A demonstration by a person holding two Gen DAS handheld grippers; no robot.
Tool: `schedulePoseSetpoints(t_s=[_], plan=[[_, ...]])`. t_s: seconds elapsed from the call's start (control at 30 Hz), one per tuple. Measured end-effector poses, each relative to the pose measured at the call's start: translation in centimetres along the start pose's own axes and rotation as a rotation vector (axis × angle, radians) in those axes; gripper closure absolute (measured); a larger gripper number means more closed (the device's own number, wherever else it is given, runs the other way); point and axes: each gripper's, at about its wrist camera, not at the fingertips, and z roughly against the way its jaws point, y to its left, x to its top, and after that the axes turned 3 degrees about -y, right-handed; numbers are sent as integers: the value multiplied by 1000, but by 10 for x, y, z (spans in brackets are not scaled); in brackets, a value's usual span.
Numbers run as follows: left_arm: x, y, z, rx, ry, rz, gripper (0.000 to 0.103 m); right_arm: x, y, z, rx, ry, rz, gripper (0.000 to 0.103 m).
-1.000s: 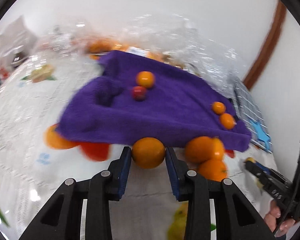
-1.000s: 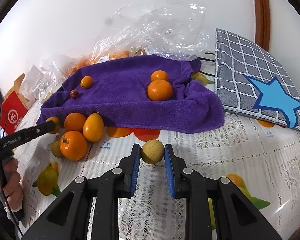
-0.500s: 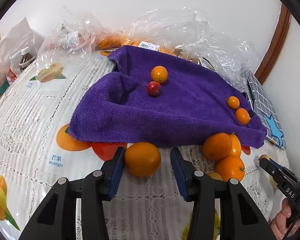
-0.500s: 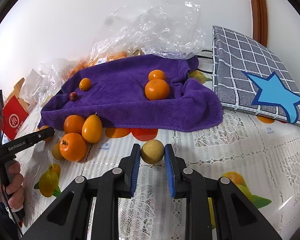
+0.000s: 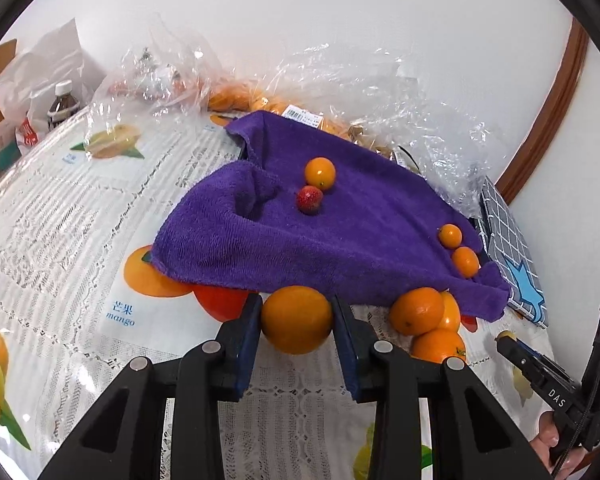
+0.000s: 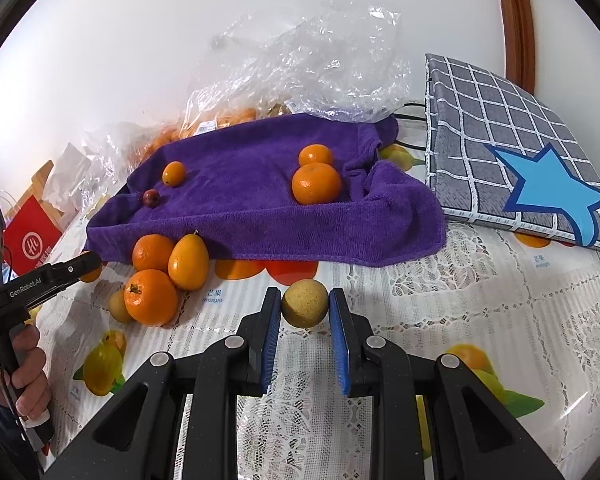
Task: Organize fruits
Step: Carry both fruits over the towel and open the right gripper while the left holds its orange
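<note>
The left gripper [image 5: 297, 320] has just been closing, and its blue-padded jaws now press both flanks of a round, smooth-skinned orange fruit [image 5: 296, 319], holding it just over the white lace-patterned tablecloth with printed fruit [image 5: 72, 240]. The right gripper [image 6: 305, 312] is clamped narrow on a small, round, speckled yellow-green fruit [image 6: 304, 303]. The relation that matters is where the rumpled purple terry towel [image 5: 340, 236] lies from each held fruit: straight ahead at twelve o'clock, its near hem just beyond the left gripper's orange. The left hand looks the nearer of the two. Already on the towel are a small orange citrus [image 5: 320, 173] and a red strawberry-like fruit [image 5: 309, 199], toward twelve o'clock. Off the cloth, at about three o'clock of the left gripper, a cluster of loose oranges [image 5: 424, 320] waits. The round fruit has no long axis to mind.
</note>
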Motion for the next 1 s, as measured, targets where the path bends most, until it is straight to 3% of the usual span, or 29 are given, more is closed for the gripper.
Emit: schedulePoseSetpoints(t_s=[0.47, 0.67, 0.87, 1.0], plan=[[0, -12, 19, -44, -90, -60, 70, -2, 10, 12, 17, -59, 49, 79], [5, -17, 31, -48, -152, -80, 70, -1, 14, 22, 65, -97, 64, 79], [36, -26, 47, -40, -231, -132, 70, 29, 23, 30, 87, -133, 85, 79], [63, -21, 38, -13, -254, -112, 70, 61, 34, 25, 108, -168, 112, 79]])
